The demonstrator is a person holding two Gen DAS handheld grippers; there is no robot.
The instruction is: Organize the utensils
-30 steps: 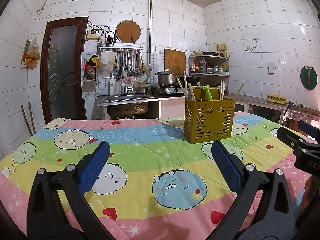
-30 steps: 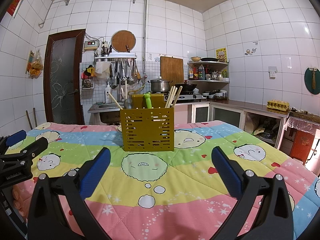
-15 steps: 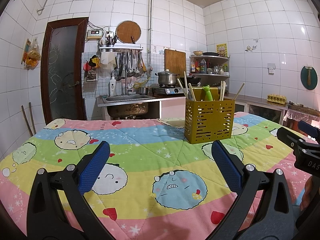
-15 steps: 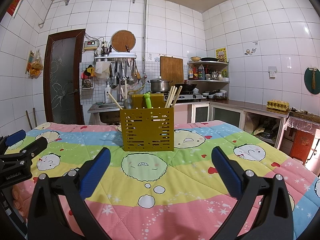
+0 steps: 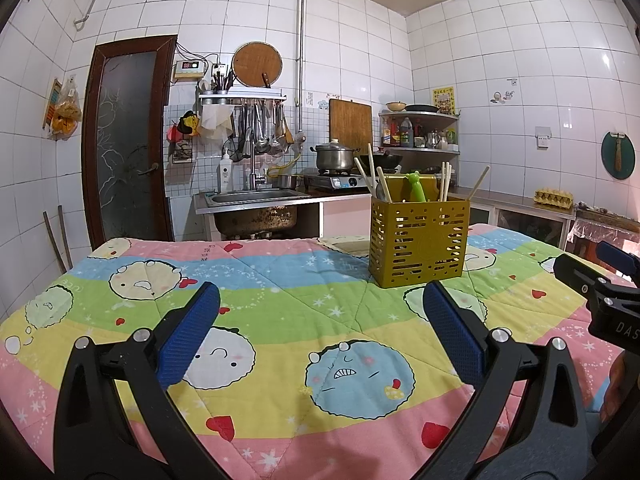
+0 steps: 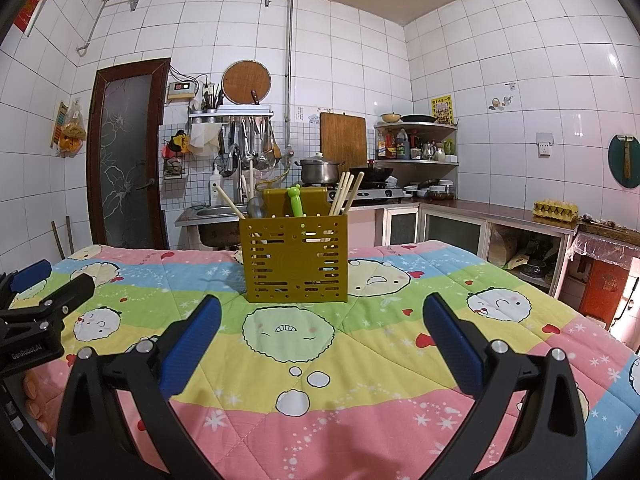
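A mustard-yellow slotted utensil holder (image 5: 418, 240) stands upright on the cartoon quilt; it also shows in the right wrist view (image 6: 295, 258). Chopsticks (image 6: 346, 196), a green-handled utensil (image 6: 296, 202) and a metal spoon (image 6: 254, 208) stick up out of it. My left gripper (image 5: 320, 312) is open and empty, low over the quilt, near and left of the holder. My right gripper (image 6: 320, 320) is open and empty, straight in front of the holder.
The quilt-covered table (image 5: 280, 280) fills the foreground. Behind it are a steel sink (image 5: 256, 198), a stove with a pot (image 5: 334, 158), corner shelves (image 6: 416, 144) and a door (image 5: 128, 140). An egg carton (image 6: 556, 208) sits on the right counter.
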